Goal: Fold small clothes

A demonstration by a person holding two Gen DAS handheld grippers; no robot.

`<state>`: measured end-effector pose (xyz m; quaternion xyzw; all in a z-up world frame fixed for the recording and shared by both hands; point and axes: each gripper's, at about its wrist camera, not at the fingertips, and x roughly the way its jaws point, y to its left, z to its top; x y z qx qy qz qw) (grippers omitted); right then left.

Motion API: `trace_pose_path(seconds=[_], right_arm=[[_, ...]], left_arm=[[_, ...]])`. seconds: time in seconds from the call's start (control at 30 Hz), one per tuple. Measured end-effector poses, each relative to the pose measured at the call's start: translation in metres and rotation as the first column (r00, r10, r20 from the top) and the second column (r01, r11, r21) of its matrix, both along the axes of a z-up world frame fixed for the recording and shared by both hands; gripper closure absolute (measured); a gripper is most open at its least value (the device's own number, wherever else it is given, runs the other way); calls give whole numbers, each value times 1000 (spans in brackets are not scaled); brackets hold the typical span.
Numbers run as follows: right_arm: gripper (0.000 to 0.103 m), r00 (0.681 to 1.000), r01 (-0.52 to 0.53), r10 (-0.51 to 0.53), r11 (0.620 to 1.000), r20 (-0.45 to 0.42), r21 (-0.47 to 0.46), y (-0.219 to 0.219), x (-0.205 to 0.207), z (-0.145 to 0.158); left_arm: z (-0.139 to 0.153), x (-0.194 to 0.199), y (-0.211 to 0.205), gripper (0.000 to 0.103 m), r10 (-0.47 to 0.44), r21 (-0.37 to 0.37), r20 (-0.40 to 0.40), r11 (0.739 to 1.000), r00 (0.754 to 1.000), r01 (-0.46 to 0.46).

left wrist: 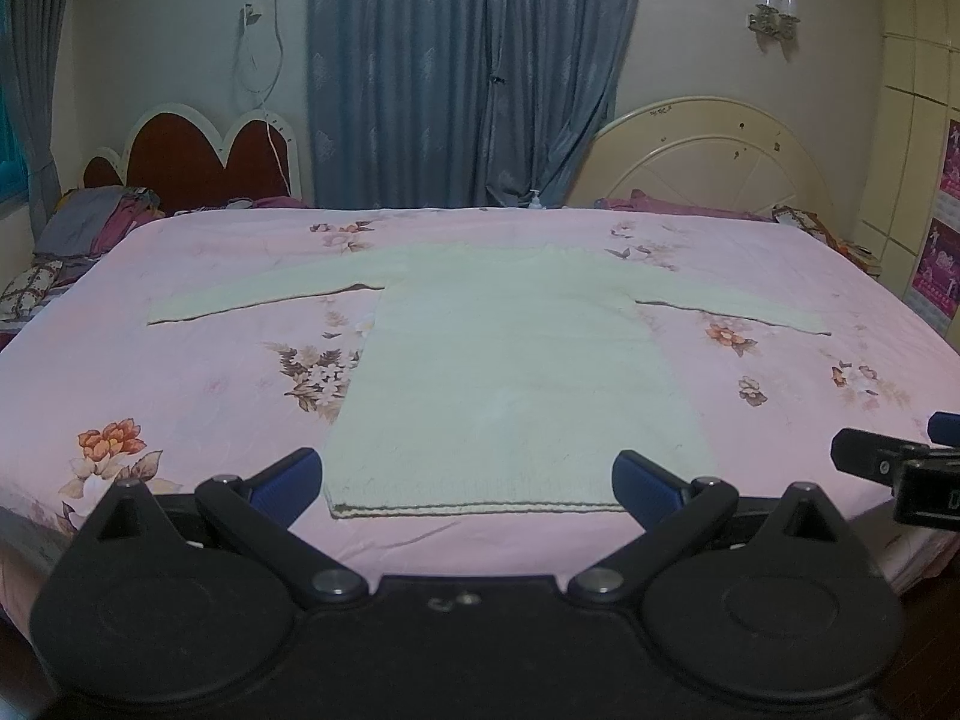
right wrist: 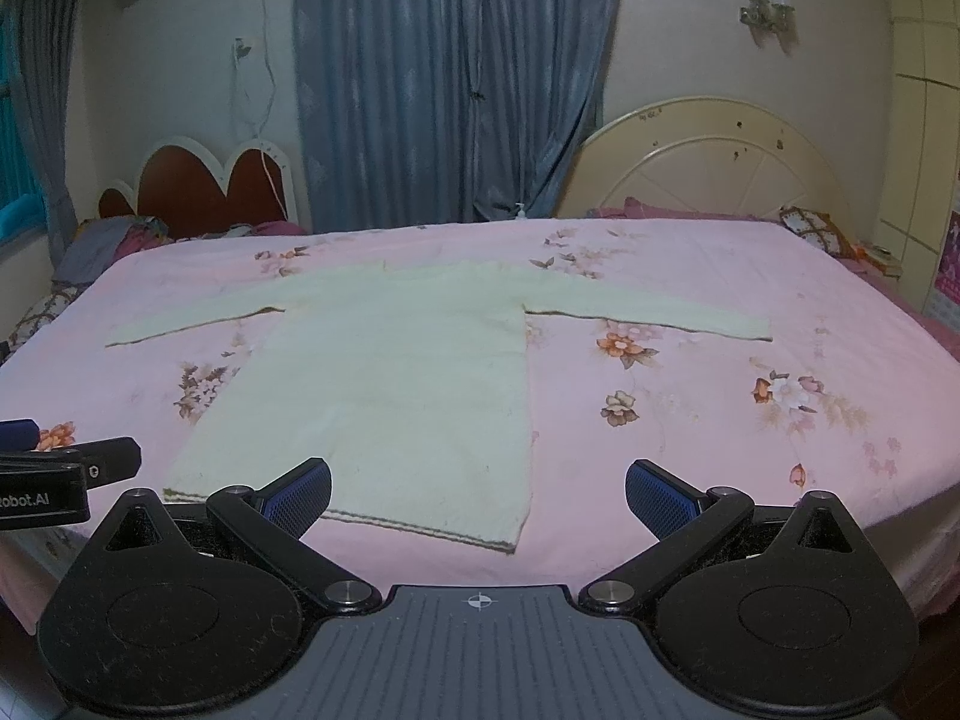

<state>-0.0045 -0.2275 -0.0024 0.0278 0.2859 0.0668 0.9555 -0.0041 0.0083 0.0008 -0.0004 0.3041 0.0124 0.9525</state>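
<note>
Nothing is folded yet: the pale sweater (left wrist: 516, 372) lies flat on the pink floral bedspread (left wrist: 180, 372), both sleeves out, hem nearest the tools. The left gripper (left wrist: 468, 480) hangs just short of that hem, fingers spread wide and empty. The right gripper (right wrist: 478, 489) sits beside it, facing the hem's right corner, equally spread. Every fold remains, I judge. Ahead, two headboards (right wrist: 708, 162) and curtains (right wrist: 444, 84) stand well clear; nothing blocks the approach.

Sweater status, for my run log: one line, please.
sweater flat on bed, unfolded | left gripper open | right gripper open
</note>
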Motion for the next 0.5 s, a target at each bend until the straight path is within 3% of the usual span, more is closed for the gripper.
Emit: trace_pose_path(seconds=[0.23, 0.5], right_arm=[[0, 1000, 12, -12, 1000, -1, -6, 1, 11, -2], [0, 998, 60, -61, 998, -8, -25, 1, 41, -7]], left_arm=[[-2, 8, 2, 0, -4, -3, 0, 1000, 1000, 4], [-3, 44, 16, 0, -14, -18, 6, 1000, 1000, 14]])
